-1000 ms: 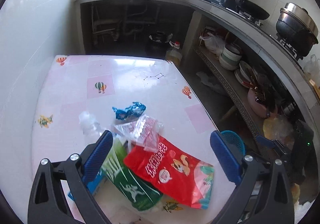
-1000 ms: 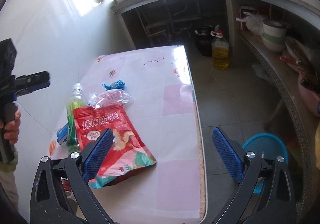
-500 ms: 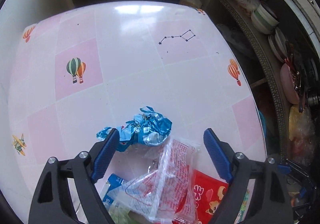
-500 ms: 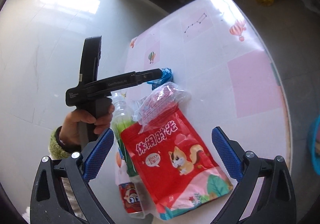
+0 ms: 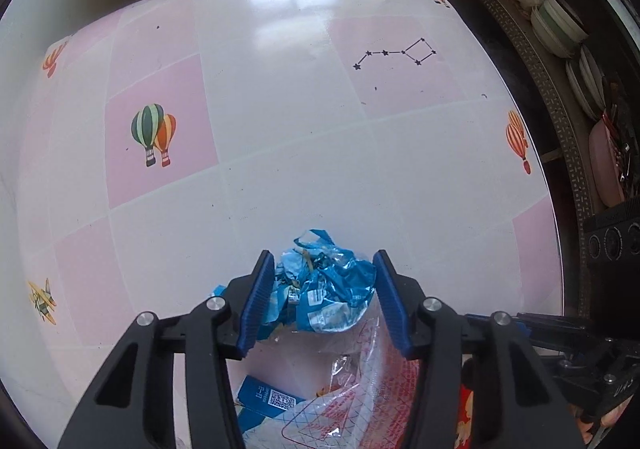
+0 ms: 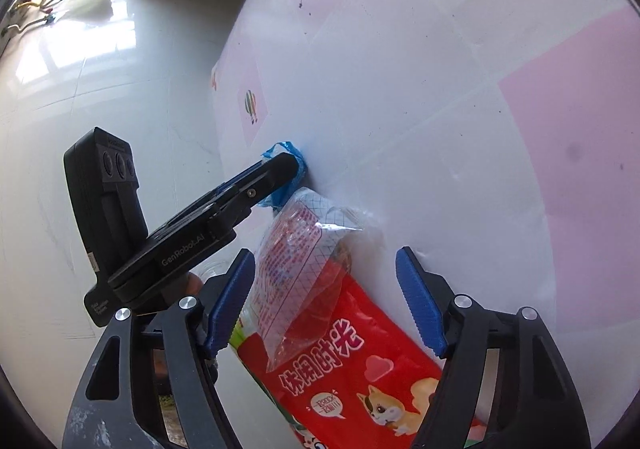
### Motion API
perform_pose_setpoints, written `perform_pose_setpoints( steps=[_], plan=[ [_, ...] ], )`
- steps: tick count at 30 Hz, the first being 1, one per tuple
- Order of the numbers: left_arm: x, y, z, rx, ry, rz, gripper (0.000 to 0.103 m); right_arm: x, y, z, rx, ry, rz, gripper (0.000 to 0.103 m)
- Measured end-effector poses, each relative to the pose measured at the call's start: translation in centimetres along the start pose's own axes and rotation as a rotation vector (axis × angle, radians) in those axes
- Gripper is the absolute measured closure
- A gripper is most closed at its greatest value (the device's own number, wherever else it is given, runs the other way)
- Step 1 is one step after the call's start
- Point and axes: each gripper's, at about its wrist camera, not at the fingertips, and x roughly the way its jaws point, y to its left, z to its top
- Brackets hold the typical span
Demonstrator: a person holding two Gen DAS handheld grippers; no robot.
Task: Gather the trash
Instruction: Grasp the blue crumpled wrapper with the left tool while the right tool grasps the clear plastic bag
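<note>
Left wrist: left gripper (image 5: 324,301) closing around blue wrapper (image 5: 324,289), perhaps touching, clear bag (image 5: 352,389) just behind.

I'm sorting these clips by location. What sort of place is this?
Most likely a home kitchen: stacked bowls and plates sit on an open shelf beside a table with a hot-air-balloon patterned cover, and a tiled wall stands behind it.
</note>
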Motion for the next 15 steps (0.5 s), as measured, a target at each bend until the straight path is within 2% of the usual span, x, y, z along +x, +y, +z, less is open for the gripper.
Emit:
perform_pose_setpoints(
  steps=[6, 15],
  plan=[
    [-1.0, 0.5, -0.4, -0.002, -0.033, -0.031, 0.064, 0.9, 0.3, 0.2, 0.028, 0.022, 0.022, 0.040],
    [-3.3, 1.6, -0.3, -0.012, -0.116, -0.032, 0.069, 1.5, -0.8, 0.5, 0.076, 0.047, 0.041, 0.066]
  ],
)
